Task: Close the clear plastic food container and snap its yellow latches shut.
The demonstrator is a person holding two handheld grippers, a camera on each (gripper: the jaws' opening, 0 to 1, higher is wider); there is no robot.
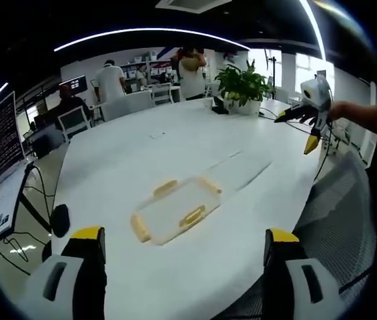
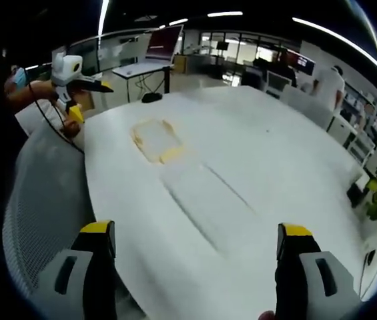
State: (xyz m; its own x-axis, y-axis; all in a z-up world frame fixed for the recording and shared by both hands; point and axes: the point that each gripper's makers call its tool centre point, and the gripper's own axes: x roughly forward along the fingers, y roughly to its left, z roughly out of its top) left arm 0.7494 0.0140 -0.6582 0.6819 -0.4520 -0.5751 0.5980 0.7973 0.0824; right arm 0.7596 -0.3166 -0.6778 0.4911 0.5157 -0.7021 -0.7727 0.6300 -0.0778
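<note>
Your left gripper [image 1: 184,248] hangs above the near edge of the big white table [image 1: 141,153], jaws spread wide, nothing between them. The clear food container [image 1: 175,211] lies flat on the tabletop just ahead of those jaws, a bit left of centre, lid on as far as you can tell. Yellow latches [image 1: 192,216] show on all four sides; whether any are snapped is too small to tell. Bare table runs all round the container, most of it beyond toward the potted plant [image 1: 243,85] at the far right edge.

Your right gripper [image 2: 197,241] is also wide open and empty, held over the table's edge. From there the container [image 2: 156,141] sits well ahead and to the left, close to the table's left rim. A mesh chair back [image 2: 45,200] stands beside that rim. The left gripper [image 2: 75,77] shows up off the table at upper left.

People stand and sit at desks well beyond the table.
</note>
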